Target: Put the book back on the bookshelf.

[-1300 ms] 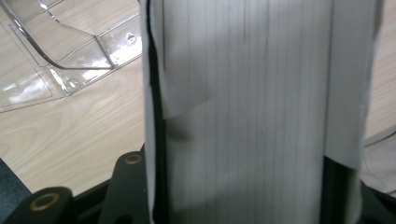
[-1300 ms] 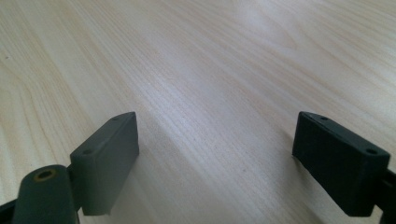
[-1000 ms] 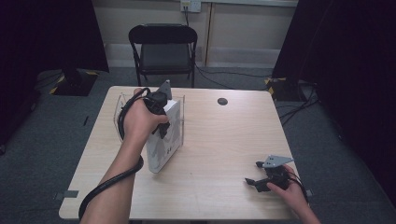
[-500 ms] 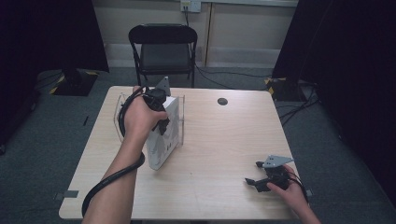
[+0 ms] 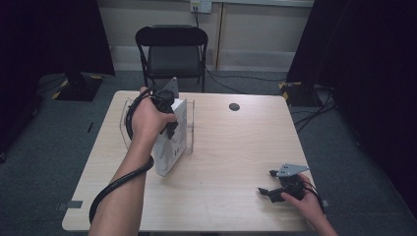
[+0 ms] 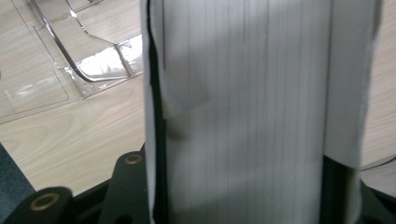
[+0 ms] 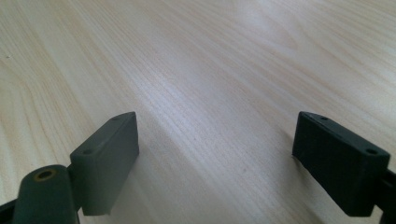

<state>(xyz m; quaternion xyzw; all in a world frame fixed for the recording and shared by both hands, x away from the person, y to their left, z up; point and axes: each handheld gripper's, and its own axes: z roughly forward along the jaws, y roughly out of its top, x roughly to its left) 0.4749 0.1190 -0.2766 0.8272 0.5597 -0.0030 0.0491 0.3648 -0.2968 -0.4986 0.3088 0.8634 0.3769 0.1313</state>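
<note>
Left gripper [image 5: 167, 110] reached forward over the table, jaws clamped, right gripper [image 5: 275, 189] low, jaws wide apart

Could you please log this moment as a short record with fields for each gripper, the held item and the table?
left gripper: shut on the white box, gripping its top edge
white box: stands upright on the table, beside the clear holder
right gripper: open, nothing between its jaws, resting low at the table's near right corner
table: small dark disc near the far edge
behind table: black chair
</note>
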